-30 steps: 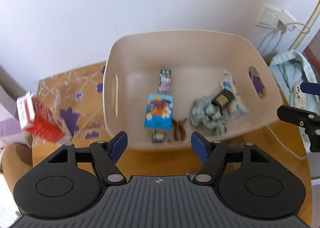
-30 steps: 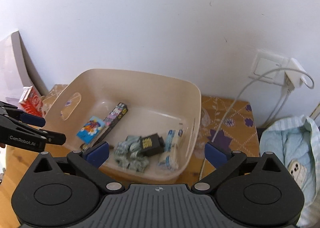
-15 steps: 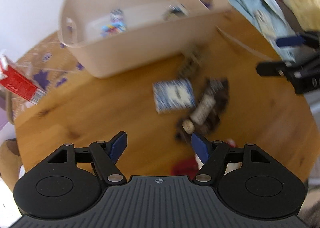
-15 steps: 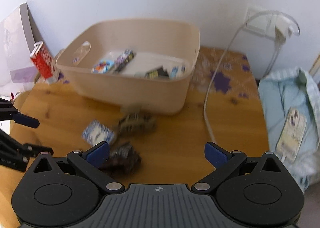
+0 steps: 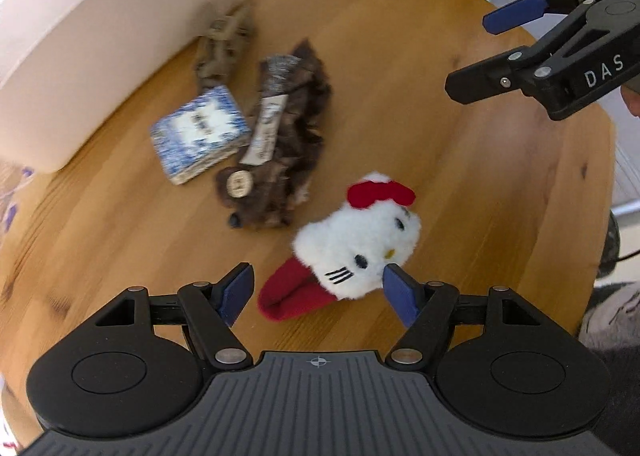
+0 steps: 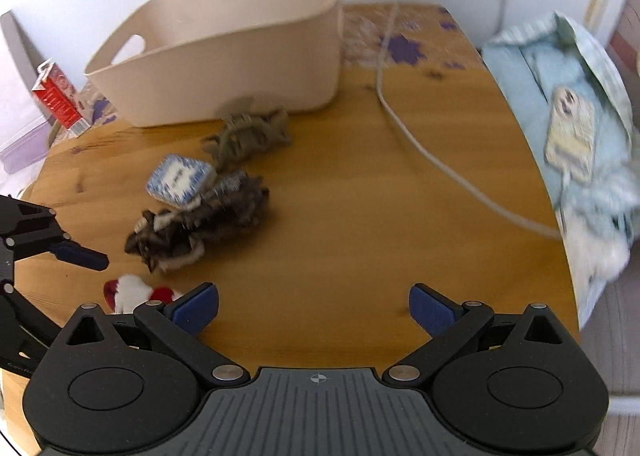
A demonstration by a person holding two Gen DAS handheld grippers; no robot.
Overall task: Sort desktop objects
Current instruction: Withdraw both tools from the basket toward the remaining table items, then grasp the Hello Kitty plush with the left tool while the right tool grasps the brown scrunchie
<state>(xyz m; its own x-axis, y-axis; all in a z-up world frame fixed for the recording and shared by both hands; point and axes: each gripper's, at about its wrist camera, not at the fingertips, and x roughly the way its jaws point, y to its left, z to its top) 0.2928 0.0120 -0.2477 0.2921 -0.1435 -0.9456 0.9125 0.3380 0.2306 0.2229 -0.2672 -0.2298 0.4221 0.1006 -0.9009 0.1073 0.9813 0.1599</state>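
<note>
I see the wooden tabletop [image 6: 360, 216] under both cameras, round at its edge. At its back stands the beige basket [image 6: 224, 52], close to the white wall; from these views I cannot see inside it. On the right side of the tabletop lies a light blue cloth [image 6: 560, 104], and a white cable [image 6: 404, 124] runs across the wood beside it. To the left of the basket stands a small red carton [image 6: 56, 100].

In front of the basket lie four loose things. The brown furry toy [image 5: 288, 132] is in the middle, with a pale label on it. The white cat plush [image 5: 360, 240] with a red bow and red body lies nearest to me, just in front of my left gripper [image 5: 316, 292]. This gripper is released, its blue pads wide apart, and the plush head sits between them; I cannot tell if a pad touches it. The blue and white packet [image 5: 200, 136] rests against the brown toy. The grey-green dinosaur figure [image 6: 252, 132] lies just before the basket wall.

My right gripper [image 6: 314, 308] is also released and holds nothing; it hangs over bare wood.
</note>
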